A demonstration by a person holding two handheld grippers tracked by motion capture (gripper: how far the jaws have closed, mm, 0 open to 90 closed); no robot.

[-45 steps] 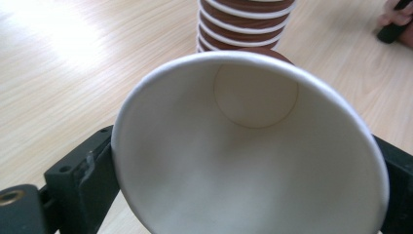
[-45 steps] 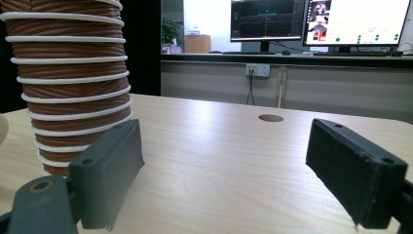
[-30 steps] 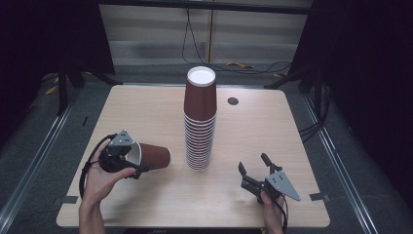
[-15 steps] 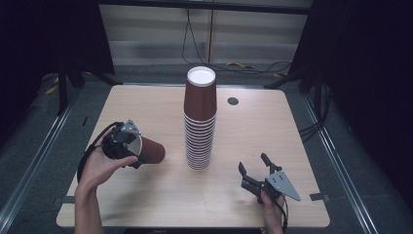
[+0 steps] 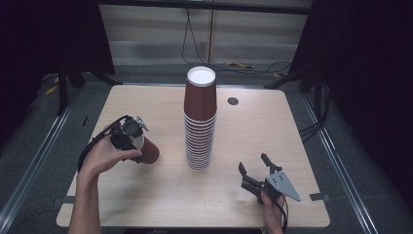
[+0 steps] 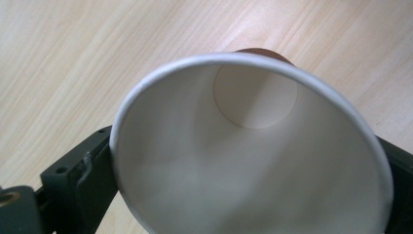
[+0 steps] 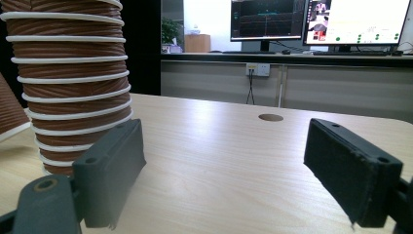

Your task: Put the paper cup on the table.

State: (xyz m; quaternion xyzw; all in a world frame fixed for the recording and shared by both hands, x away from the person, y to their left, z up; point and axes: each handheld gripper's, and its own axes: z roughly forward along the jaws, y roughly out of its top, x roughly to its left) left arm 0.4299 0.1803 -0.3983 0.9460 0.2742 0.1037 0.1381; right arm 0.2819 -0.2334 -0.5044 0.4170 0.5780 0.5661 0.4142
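Note:
A tall stack of brown ribbed paper cups (image 5: 199, 122) stands upside down mid-table, and it rises at the left of the right gripper view (image 7: 73, 83). My left gripper (image 5: 138, 145) is shut on a single brown cup (image 5: 149, 152), which is lifted and tilted left of the stack. Its jaws have just eased open slightly with the rim still between them. In the left gripper view the cup's white inside (image 6: 253, 161) faces the camera, with a black jaw on each side of the left gripper (image 6: 243, 195). My right gripper (image 5: 252, 163) rests open and empty near the front right (image 7: 224, 165).
The wooden table (image 5: 272, 126) has a round cable hole (image 5: 233, 101) behind the stack, also seen in the right gripper view (image 7: 271, 117). Dark floor and metal rails surround the table. Monitors (image 7: 311, 19) stand on a desk beyond the far edge.
My left hand has carried the single cup a little up and away from the front edge, turning it so its base points down to the right. The right gripper has stayed still.

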